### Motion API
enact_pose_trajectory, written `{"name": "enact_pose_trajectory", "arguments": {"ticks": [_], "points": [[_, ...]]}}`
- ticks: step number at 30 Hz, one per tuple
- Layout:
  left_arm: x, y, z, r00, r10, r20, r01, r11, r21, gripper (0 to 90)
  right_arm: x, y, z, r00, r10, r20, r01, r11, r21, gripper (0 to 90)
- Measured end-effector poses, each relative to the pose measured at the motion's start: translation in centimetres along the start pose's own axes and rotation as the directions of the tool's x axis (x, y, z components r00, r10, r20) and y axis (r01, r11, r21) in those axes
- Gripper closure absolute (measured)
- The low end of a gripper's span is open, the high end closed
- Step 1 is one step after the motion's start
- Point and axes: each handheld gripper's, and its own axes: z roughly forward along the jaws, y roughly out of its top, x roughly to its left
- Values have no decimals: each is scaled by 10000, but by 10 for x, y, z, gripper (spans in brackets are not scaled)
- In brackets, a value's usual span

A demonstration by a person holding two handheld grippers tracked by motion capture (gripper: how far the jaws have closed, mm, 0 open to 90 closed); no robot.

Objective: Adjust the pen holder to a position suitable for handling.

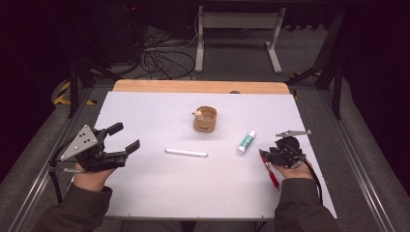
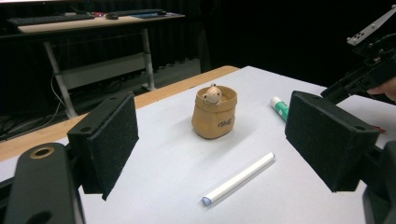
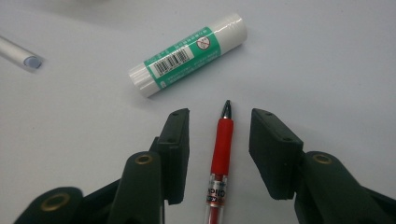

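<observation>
Slippage is the risk — right gripper (image 3: pixel 219 154) straddles the red pen (image 3: pixel 221 149), pads not yet touching; closing crooked could roll it toward the glue stick (image 3: pixel 187 54). Left gripper (image 2: pixel 212 140) hangs wide, empty.

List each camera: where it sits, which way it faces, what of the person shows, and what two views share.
High view: above the near edge, facing forward and down on the table; forearms, both claws.
Left gripper view: on the left claw, facing the pouch.
Right gripper view: on the right claw, facing down at the red pen.
Shared: glue stick.
</observation>
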Motion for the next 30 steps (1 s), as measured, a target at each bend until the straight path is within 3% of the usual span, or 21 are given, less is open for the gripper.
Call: {"name": "enact_pose_trajectory", "arguments": {"ticks": [30], "points": [[-3, -2, 5, 9998, 85, 177, -88, 9998, 182, 189, 1, -4, 21, 9999, -157, -61, 160, 9974, 699, 628]]}}
